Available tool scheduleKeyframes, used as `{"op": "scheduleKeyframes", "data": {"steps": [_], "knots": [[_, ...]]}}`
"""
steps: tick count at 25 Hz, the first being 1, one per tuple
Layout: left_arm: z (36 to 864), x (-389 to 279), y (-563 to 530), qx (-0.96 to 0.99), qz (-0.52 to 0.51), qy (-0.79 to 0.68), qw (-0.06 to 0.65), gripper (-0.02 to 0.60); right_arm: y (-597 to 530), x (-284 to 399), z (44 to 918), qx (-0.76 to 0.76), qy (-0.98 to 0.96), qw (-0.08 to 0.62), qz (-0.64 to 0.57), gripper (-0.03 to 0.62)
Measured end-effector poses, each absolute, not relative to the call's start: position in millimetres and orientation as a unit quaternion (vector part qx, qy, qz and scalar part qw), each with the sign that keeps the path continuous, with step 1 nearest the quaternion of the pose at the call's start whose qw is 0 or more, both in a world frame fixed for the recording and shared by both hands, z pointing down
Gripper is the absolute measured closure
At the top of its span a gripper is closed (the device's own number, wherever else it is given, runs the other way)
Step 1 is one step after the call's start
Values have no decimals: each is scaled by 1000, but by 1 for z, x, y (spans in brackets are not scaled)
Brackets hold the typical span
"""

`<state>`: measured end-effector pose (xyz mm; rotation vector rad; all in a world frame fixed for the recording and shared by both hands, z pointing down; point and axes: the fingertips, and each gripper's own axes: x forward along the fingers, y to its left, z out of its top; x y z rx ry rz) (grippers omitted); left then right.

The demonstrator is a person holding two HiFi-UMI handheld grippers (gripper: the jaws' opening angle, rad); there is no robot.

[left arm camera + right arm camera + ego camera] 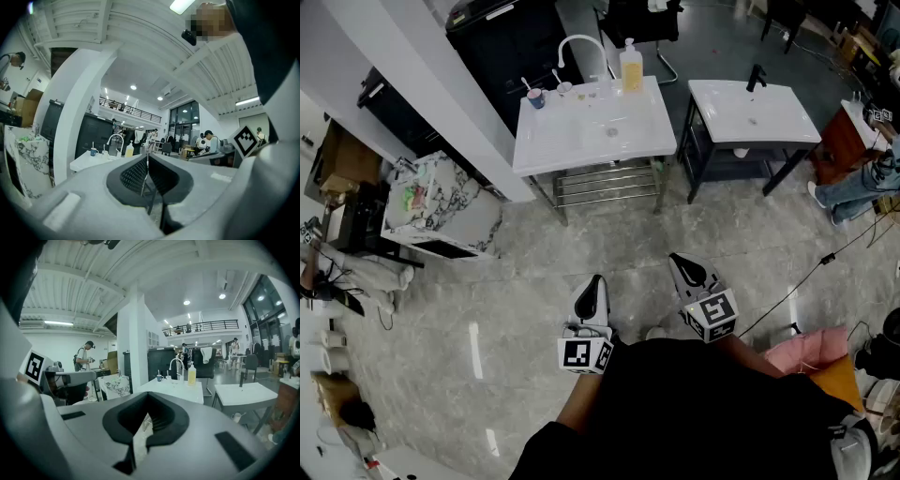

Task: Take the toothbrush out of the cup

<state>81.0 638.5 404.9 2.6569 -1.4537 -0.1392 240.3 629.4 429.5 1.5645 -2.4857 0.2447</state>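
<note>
The left gripper point(596, 281) and right gripper point(677, 261) are hanging near the person, jaws closed on nothing. The toothbrush point(526, 85) is standing upright in the cup point(535, 97), far off at eleven o'clock on the sink surface point(572, 141). The left gripper is sitting slightly nearer.

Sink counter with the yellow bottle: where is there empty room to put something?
The front strip of the sink counter is bare, and its right edge beside the basin. The back is crowded: blue cup, second cup, faucet, yellow bottle. The other sink on the right is nearly bare.
</note>
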Motion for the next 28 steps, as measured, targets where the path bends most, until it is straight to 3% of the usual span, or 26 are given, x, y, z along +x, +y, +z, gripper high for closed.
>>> {"op": "scheduleKeyframes", "data": {"steps": [28], "knots": [[408, 69, 668, 848, -41, -526, 55, 560, 666, 253, 446, 524, -845, 62, 93, 597]]}}
